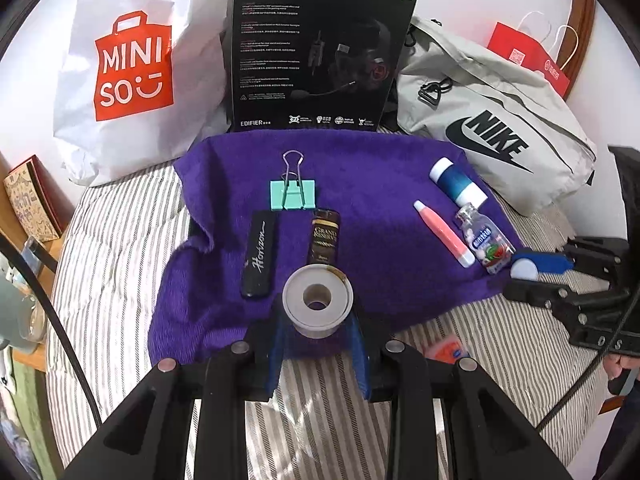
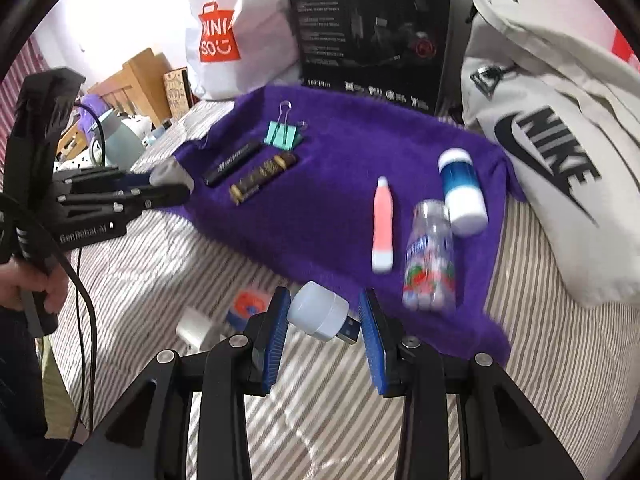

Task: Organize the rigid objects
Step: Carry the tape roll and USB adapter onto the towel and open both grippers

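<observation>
A purple towel [image 1: 384,272] lies on the striped bed. My left gripper [image 1: 318,320] is shut on a white tape roll [image 1: 318,300] over the towel's near edge. Beyond it lie a black Horizon case [image 1: 259,258], a brown Grand Reserve bar [image 1: 325,238] and a teal binder clip [image 1: 292,195]. On the right side are a pink tube [image 2: 382,226], a small clear bottle [image 2: 430,256] and a blue-and-white container [image 2: 460,190]. My right gripper [image 2: 324,320] is shut on a white USB lamp [image 2: 320,312] above the towel's near edge. The left gripper [image 2: 172,178] also shows at the towel's left corner.
Behind the towel stand a white Miniso bag [image 1: 132,68], a black headset box [image 1: 316,48] and a grey Nike bag [image 1: 492,128], with a red paper bag [image 1: 528,60] farther back. An orange-and-blue item [image 2: 250,304] and a small clear piece [image 2: 196,326] lie on the striped sheet.
</observation>
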Available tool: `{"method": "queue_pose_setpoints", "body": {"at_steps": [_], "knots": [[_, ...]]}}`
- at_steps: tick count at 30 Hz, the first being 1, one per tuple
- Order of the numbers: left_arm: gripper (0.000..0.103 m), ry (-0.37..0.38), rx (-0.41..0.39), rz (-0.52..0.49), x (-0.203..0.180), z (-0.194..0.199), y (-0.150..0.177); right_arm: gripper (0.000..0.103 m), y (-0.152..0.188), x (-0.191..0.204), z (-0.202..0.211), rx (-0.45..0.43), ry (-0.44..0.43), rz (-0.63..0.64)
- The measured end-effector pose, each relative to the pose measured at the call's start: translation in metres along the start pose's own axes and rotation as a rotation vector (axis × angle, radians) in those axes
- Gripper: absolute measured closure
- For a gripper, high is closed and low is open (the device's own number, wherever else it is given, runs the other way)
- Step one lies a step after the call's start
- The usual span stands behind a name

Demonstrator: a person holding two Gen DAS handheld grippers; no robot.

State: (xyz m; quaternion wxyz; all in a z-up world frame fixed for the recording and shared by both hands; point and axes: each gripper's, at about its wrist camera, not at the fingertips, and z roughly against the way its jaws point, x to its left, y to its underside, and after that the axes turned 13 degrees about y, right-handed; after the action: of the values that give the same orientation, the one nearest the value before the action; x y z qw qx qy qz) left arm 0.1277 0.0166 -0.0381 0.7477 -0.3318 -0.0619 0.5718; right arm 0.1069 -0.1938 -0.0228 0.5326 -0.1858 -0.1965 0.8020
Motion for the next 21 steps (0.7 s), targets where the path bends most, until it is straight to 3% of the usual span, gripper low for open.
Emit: {"method": "queue_pose_setpoints", "body": {"at_steps": [10,21], "knots": [[0.076,-0.009,0.005,0.005,0.016,-0.005,-0.012,0.068,-0.041,0.005,-0.044,0.024,-0.013,0.03],[0.075,0.007,0.019,0.001,0.024,-0.018,-0.021,0.067,-0.051,0.023,-0.089,0.075,0.015,0.1]]}}
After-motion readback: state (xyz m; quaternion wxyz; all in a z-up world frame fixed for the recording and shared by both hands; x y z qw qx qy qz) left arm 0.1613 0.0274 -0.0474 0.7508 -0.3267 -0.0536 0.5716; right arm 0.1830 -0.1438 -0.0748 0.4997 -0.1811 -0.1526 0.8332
